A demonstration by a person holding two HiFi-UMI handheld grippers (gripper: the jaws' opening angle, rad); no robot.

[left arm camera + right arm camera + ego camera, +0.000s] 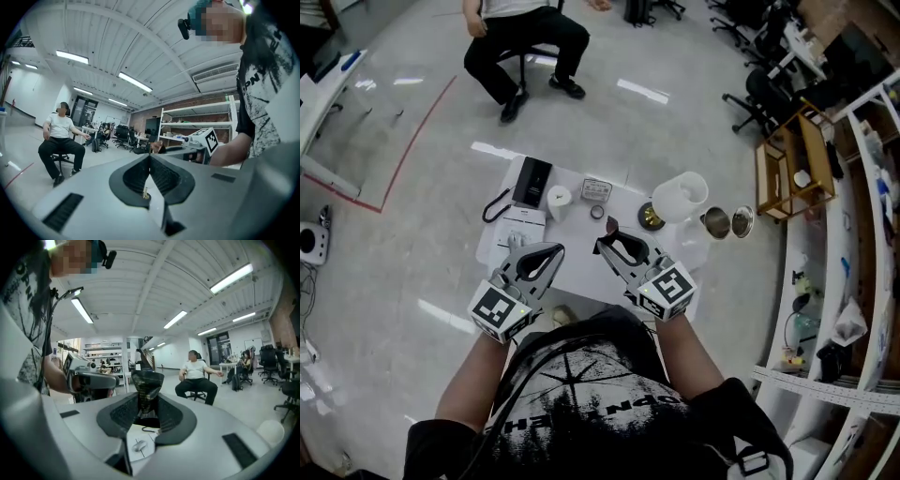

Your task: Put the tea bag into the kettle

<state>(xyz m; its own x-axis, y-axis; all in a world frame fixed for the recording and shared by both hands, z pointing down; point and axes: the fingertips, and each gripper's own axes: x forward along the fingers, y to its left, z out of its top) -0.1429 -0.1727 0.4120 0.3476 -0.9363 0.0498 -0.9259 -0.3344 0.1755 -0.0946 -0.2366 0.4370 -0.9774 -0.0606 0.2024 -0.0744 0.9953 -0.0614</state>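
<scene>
My right gripper (606, 245) (147, 401) is shut on a dark, crinkled tea bag (146, 389), whose top sticks up past the jaw tips (611, 226). It is held above the middle of the small white table (572, 281). The white kettle (680, 198) stands on the table's far right, well apart from the tea bag. My left gripper (549, 253) (150, 160) hangs level beside the right one, jaws shut with nothing between them. Both grippers point up and outward, so their own views show the room, not the table.
On the table lie a black device (532, 180), a white cup (559, 199), a small box (596, 189), a ring (597, 212) and a round brass piece (651, 217). Two metal cups (716, 222) stand right of the kettle. A seated person (525, 42) is beyond; a wooden cart (792, 167) stands right.
</scene>
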